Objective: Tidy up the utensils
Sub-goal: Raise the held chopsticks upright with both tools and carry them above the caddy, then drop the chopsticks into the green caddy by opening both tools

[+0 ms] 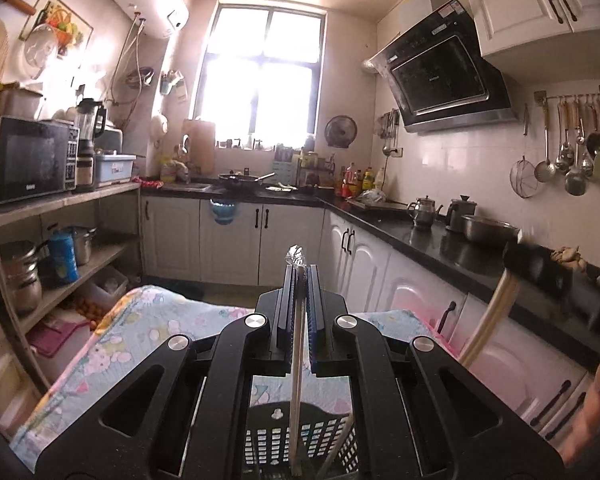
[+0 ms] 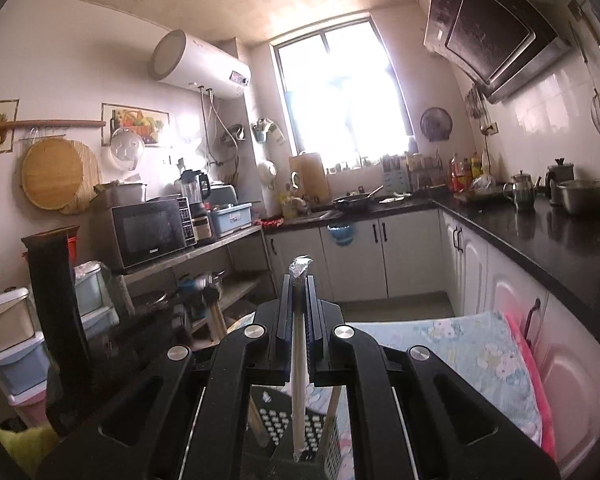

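- The left gripper (image 1: 299, 270) is closed on thin wooden chopsticks (image 1: 297, 364); they run down between the jaws into a dark basket (image 1: 300, 440) just below, and a bit of clear wrap sticks out above the jaw tips.
- The right gripper (image 2: 299, 280) is closed on a white wrapped stick (image 2: 300, 380), maybe chopsticks in a sleeve; its lower end hangs over the same kind of perforated basket (image 2: 296, 436).
- In the left view the right gripper (image 1: 536, 268) shows blurred at the right, with pale sticks hanging below it.
- Both baskets views show a flowered cloth (image 1: 140, 320) under the basket, covering a table.
- Behind the cloth stand white cabinets (image 1: 228, 240) under a black counter (image 1: 460, 252).
- On the counter, toward its right end, stand a kettle (image 1: 422, 212) and a steel bowl (image 1: 488, 228).
- At the far wall is a bright window (image 1: 260, 76).
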### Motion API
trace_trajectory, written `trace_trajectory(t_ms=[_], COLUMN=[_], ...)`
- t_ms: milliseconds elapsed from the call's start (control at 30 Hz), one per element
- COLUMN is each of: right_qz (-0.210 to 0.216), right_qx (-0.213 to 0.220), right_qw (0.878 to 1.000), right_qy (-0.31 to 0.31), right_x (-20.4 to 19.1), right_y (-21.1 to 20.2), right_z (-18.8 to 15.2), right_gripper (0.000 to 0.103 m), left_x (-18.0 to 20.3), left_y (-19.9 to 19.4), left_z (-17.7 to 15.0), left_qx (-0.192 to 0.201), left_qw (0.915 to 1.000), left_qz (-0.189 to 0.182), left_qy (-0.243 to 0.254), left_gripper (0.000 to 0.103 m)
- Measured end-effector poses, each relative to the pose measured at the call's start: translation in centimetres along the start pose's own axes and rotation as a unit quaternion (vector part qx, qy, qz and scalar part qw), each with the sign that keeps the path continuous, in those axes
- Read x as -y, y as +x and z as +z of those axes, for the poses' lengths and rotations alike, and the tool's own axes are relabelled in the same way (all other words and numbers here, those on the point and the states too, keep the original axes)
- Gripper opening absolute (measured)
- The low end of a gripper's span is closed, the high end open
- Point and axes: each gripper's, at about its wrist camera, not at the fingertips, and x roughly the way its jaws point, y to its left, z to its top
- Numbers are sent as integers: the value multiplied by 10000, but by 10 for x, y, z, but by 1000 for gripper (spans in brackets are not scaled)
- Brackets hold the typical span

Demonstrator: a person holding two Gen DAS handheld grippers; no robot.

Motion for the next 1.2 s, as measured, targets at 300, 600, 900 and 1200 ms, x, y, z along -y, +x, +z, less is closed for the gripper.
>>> trace_trajectory(t_ms=[300,600,900,1200], right_qz=[-212,-420,-440,-411], right_qx=[-120,-385,-581,-912], right_qw=[9997,9984,9973,9948], right_qy=[-51,-8,103,213], right_x=[5,11,19,25], right_y=[31,55,63,57], right_z=[-19,-53,-81,-97], right_gripper=[6,6,6,7], left_x=[-19,-32,-30,-37], left_y=[10,16,13,12], left_z=[-30,-53,-62,-67], left_qx=[-197,-475,-579,-804], left_qw=[9995,9982,9977,9957], left_qz=[1,-31,-97,-81], left_qy=[-239,-375,-324,-463], left_gripper=[1,1,1,1])
